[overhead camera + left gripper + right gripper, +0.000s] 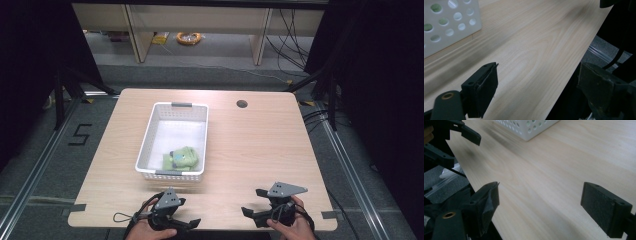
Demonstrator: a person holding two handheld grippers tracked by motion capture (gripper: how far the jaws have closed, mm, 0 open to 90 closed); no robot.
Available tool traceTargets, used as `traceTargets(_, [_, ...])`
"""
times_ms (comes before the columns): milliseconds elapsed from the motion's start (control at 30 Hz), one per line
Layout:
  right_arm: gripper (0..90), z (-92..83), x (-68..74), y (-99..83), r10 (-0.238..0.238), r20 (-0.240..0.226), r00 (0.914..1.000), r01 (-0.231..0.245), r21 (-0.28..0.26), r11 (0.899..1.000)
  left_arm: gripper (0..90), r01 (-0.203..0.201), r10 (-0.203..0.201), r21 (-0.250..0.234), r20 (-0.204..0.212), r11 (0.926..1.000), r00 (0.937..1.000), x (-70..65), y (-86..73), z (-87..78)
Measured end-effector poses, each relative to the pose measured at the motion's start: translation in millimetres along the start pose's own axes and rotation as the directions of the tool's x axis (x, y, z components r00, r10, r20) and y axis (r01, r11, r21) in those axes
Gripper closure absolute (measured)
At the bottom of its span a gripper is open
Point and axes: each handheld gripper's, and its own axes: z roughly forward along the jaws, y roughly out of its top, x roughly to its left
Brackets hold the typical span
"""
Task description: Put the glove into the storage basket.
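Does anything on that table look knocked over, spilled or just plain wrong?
Nothing stands out. The white basket sits flat on the wooden table, with a green soft item lying inside at its near end. The left gripper and right gripper are both open and empty near the table's front edge.
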Motion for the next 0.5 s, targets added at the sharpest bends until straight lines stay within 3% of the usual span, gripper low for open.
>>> traceTargets(33, [16.2,-0.6,3.6,-2.6,0.016,0.001,0.9999,-0.016,0.023,1.000,15.8,0.002,-0.002,-0.007,-0.005,1.0000,1.0000,-0.8,-1.3,1.3])
traceTargets(67, [16.2,-0.5,3.2,-4.0,-0.005,0.018,0.9998,0.005,0.023,1.000,15.8,-0.004,0.004,0.015,-0.009,0.9999,0.9999,-0.7,-2.0,1.1])
traceTargets(100, [16.2,0.7,3.0,-5.7,-0.024,0.003,0.9997,0.024,0.026,0.999,15.8,0.012,-0.012,0.011,-0.002,0.9999,0.9999,-3.0,-2.8,1.8])
traceTargets(133, [16.2,0.8,4.5,-7.4,-0.022,0.001,0.9997,0.022,0.033,0.999,15.8,-0.025,0.026,0.022,-0.014,0.9994,0.9996,-1.6,-3.2,2.2])
traceTargets(167, [16.2,0.0,8.0,-9.1,-0.003,0.014,0.9999,0.003,0.049,0.999,15.8,-0.008,0.008,0.009,-0.004,0.9999,1.0000,-3.7,-4.1,3.3])
traceTargets(200, [16.2,0.4,5.8,-9.7,-0.041,0.012,0.9991,0.041,0.047,0.998,15.8,-0.011,0.011,0.007,-0.005,0.9999,0.9999,-5.3,-5.2,4.6])
traceTargets(233, [16.2,1.1,6.9,-11.5,-0.047,0.015,0.9988,0.046,0.053,0.998,15.8,-0.036,0.036,0.036,-0.014,0.9987,0.9992,-4.2,-5.1,4.1])
traceTargets(300, [16.2,0.4,8.4,-13.3,-0.051,0.026,0.9984,0.049,0.068,0.997,15.8,-0.028,0.028,0.023,0.000,0.9993,0.9996,-7.0,-5.4,4.5])
traceTargets(333, [16.2,0.1,11.0,-14.1,-0.027,0.016,0.9995,0.026,0.077,0.997,15.8,-0.042,0.042,0.027,0.000,0.9987,0.9991,-6.5,-4.9,3.7])
traceTargets(400, [16.2,0.4,9.1,-15.3,-0.056,0.023,0.9982,0.054,0.071,0.996,15.8,-0.011,0.011,0.020,-0.003,0.9997,0.9999,-7.7,-5.7,4.1])
traceTargets(467, [16.2,0.6,9.2,-16.1,-0.059,0.019,0.9981,0.057,0.078,0.995,15.8,-0.020,0.020,0.014,-0.005,0.9997,0.9998,-6.4,-5.8,4.5])
traceTargets(500, [16.2,1.2,8.6,-16.3,-0.073,0.024,0.9970,0.071,0.080,0.994,15.8,-0.040,0.040,0.034,-0.014,0.9986,0.9991,-4.5,-5.6,3.5])
